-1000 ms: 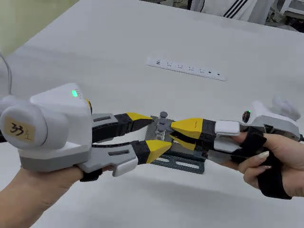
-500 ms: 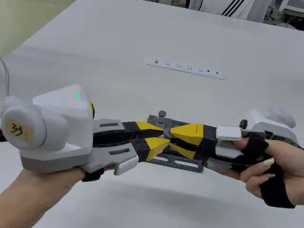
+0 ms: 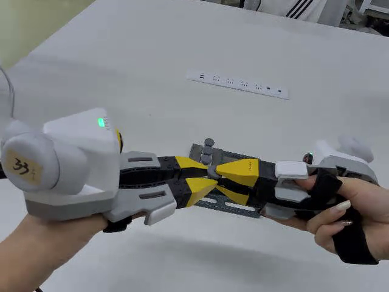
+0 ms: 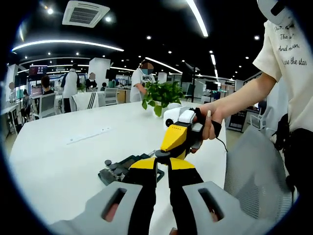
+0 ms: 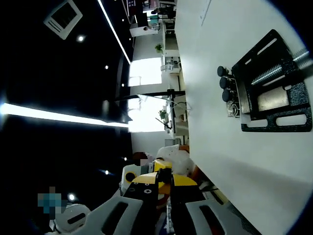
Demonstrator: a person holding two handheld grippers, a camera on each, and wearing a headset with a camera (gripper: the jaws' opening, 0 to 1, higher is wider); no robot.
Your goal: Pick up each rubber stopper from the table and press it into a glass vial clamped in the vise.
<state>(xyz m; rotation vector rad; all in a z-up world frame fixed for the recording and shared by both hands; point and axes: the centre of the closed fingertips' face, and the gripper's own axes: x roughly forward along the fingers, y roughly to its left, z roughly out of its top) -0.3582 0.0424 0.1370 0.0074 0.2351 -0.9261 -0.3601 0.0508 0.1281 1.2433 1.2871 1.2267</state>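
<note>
The left tongs (image 3: 206,174) and right tongs (image 3: 220,176) meet tip to tip just above the vise (image 3: 234,207). The left pair is squeezed almost shut on a dark rubber stopper (image 4: 162,154), pinched at its very tips. The right pair's jaws are drawn together too, their yellow tips pressed against that same stopper; I can't tell whether they grip it. Just beyond the tips, a row of dark-capped vials (image 5: 225,83) sits in the vise. Farther out on the bench (image 3: 152,73) lies a power strip (image 3: 237,84).
</note>
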